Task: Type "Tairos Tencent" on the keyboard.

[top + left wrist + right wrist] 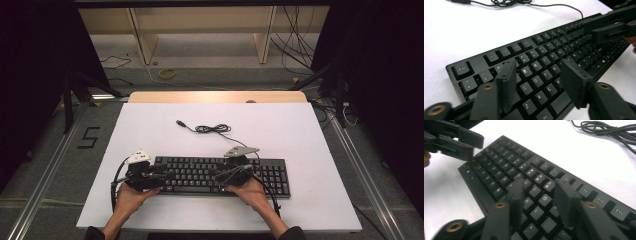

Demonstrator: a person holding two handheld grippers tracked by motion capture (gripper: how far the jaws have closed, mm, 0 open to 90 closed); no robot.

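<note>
High view: black keyboard [220,175] lies flat on white desk [150,130], near front edge, long axis left-right, key rows facing person. Its cable [212,129] coils behind it, plug end pointing left. Left gripper [159,176] over left keys, fingers [507,82] half spread, gripping nothing. Right gripper [218,176] over centre-right keys, fingers [564,202] likewise released. Key contact hard to judge; forearms cut off at bottom.

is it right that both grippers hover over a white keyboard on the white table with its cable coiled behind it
Not quite: the keyboard is black, as the high view shows. The rest holds: left gripper and right gripper hover over it on the white table, cable coiled behind.
</note>
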